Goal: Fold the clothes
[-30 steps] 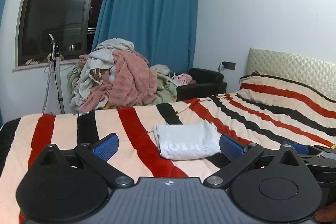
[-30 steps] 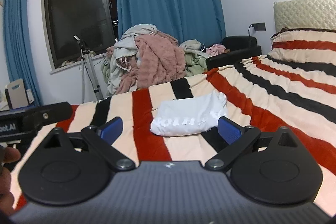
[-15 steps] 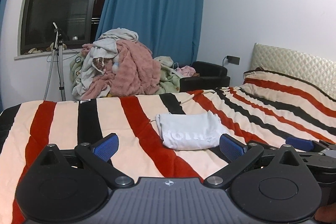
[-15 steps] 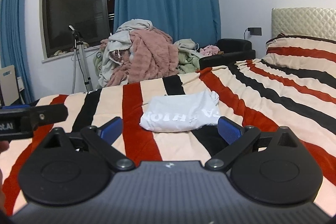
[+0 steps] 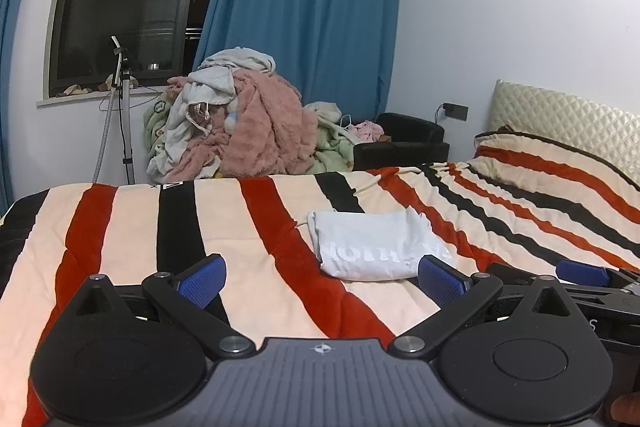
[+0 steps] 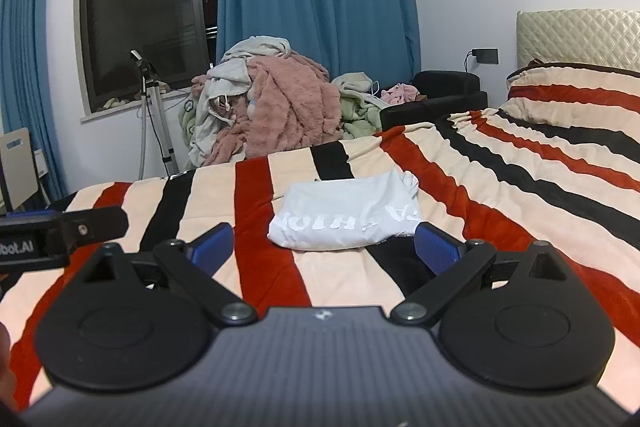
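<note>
Pulled back and up over the last second, both grippers, left [image 5: 322, 277] and right [image 6: 324, 241], fingers wide, holding nothing. Shirt [image 6: 346, 217] left folded flat mid-blanket [image 6: 520, 187]; probably 1 fold job finished. Plenty of bare blanket all around, bed edge far left, pile [image 5: 240, 119] well beyond.

Two forward-facing fisheye views look low across a striped bed [image 5: 120, 227] toward a dark window [image 5: 128, 7]. The left wrist view sits left of the right wrist view; each catches the other gripper at its edge. Both share a folded white shirt [image 6: 344, 215] mid-bed and a clothes pile [image 6: 276, 103] below the window.
</note>
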The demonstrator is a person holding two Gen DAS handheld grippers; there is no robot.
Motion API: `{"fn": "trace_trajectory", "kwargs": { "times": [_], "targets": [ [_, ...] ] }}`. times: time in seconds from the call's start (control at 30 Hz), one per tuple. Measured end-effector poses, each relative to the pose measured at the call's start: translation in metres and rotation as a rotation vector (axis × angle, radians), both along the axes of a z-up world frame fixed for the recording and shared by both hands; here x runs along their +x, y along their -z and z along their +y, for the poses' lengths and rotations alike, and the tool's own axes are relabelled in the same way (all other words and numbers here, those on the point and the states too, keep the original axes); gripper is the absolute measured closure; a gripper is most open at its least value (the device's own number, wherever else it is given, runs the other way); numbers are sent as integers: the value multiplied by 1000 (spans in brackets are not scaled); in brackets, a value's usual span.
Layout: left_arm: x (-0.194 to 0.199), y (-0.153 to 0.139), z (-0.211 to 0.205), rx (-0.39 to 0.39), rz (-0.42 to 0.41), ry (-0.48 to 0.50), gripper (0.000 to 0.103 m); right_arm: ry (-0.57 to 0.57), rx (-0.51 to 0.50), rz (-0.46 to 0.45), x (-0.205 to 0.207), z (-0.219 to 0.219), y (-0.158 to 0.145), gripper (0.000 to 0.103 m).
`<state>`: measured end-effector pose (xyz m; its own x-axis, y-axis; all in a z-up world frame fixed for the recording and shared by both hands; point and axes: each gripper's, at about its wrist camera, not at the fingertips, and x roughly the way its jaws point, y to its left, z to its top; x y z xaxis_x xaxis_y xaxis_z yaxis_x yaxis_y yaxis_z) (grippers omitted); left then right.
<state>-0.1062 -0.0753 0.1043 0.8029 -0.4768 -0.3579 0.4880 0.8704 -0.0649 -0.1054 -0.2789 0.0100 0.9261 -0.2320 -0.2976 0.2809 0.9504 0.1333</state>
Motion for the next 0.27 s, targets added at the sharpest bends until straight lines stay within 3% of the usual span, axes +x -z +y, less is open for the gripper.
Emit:
{"fn": "trace_trajectory", "kwargs": {
  "times": [0.27],
  "targets": [
    [-2, 1, -3, 3, -6, 4, 0, -5, -5, 8, 1, 1, 1, 4]
  ]
}}
